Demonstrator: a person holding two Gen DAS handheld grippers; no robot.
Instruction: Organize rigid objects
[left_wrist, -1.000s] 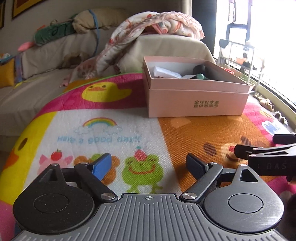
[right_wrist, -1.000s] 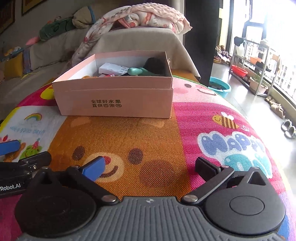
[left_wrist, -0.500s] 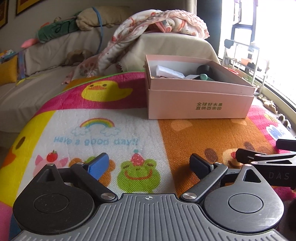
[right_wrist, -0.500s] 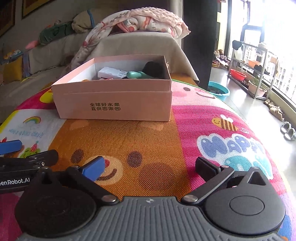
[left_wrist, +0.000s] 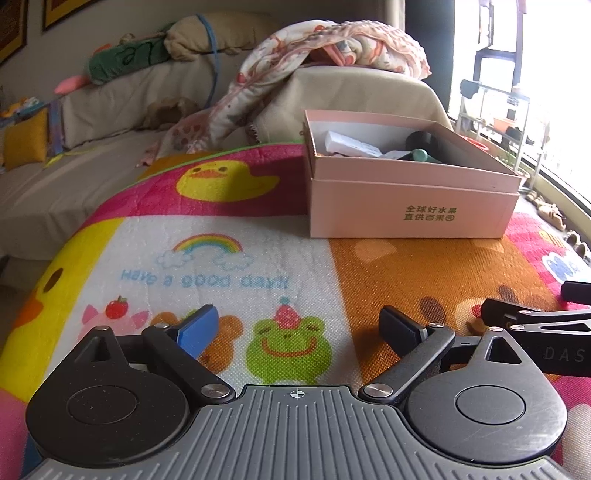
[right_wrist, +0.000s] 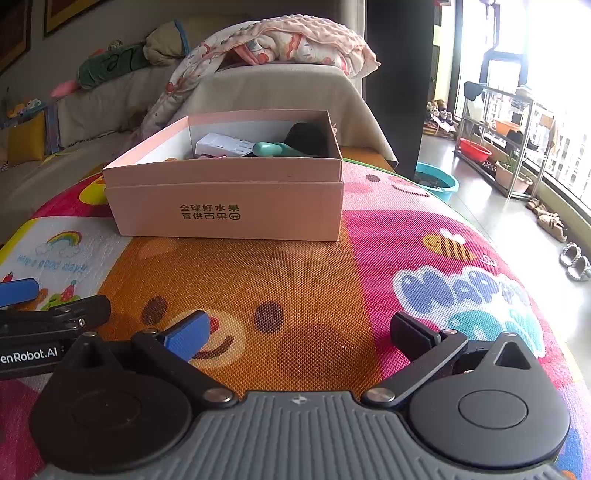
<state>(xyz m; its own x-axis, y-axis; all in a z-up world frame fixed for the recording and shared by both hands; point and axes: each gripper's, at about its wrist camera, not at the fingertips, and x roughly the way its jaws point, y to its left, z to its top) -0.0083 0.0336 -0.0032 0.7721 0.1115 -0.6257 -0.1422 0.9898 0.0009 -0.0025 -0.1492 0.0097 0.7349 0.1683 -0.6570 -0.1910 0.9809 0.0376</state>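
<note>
Both claws hanging wide open, gripping nothing: my left claw (left_wrist: 299, 326) hovering over frog print, right claw (right_wrist: 301, 332) over orange bear patch of play mat (right_wrist: 388, 236). I'm seeing pink box (right_wrist: 229, 199) sitting ahead on mat, white item (right_wrist: 225, 144) and teal handle (right_wrist: 273, 148) lying inside.

Open mat, one box ahead
Bare play mat (right_wrist: 295, 280) lies before both open grippers; only the pink box (right_wrist: 229, 206) blocks beyond.

A cartoon play mat (left_wrist: 229, 258) covers the surface. Behind it, a floral blanket (left_wrist: 325, 48) drapes the beige sofa (left_wrist: 110, 110); a teal basin (right_wrist: 437, 181) sits on the floor.
</note>
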